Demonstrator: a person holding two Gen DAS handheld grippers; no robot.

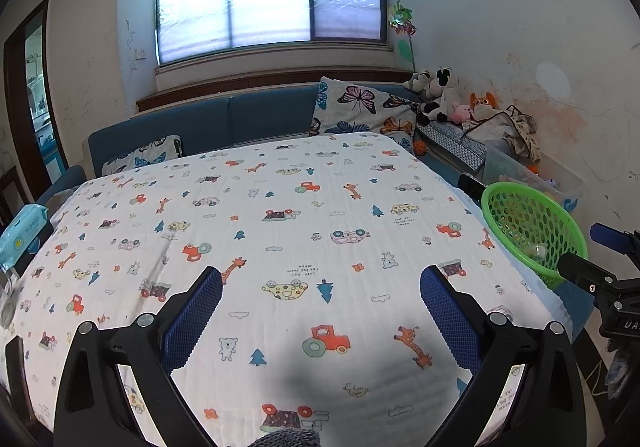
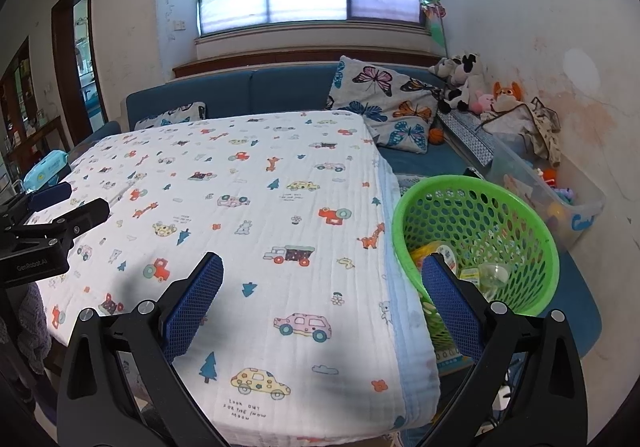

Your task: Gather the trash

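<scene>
Right wrist cam: my right gripper (image 2: 322, 287) & left gripper (image 1: 321, 301) both spread, empty, over the tablecloth (image 2: 256, 207); green basket (image 2: 520, 203) w/ trash sits just beside its right edge.

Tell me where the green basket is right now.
The green basket sits just off the table's right edge, beside the patterned cloth and in front of the clear toy bin; the left wrist view shows it at far right.
</scene>
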